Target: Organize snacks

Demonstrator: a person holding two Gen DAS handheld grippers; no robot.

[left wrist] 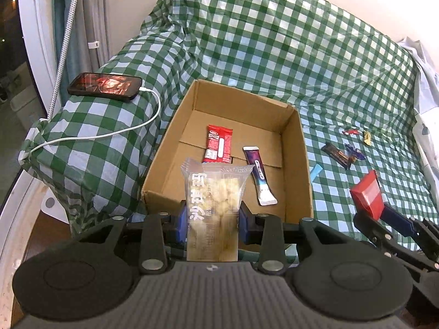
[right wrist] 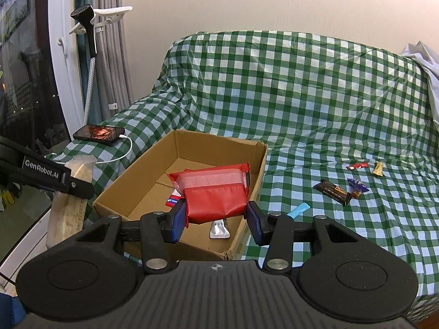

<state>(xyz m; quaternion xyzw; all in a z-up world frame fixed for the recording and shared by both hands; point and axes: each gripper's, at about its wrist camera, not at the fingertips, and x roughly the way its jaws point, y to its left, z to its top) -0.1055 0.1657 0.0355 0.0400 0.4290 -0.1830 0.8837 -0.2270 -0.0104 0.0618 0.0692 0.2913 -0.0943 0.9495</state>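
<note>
At the bottom centre of the left wrist view, the left gripper (left wrist: 212,223) pinches a clear packet of pale snacks (left wrist: 215,192) above the near wall of the cardboard box (left wrist: 299,148). Lower centre in the right wrist view, the right gripper (right wrist: 216,219) clamps a red packet (right wrist: 215,194) over the box. Inside lie a red bar (left wrist: 218,144) and a purple sachet (left wrist: 259,174). At mid right, loose candies (left wrist: 340,152) rest on the checked cloth (left wrist: 274,41).

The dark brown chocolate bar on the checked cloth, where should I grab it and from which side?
Grip the dark brown chocolate bar across its narrow middle, from straight above. It lies flat and slanted, so turn the jaws square to its length; the purple candy crowds its right end.
</note>
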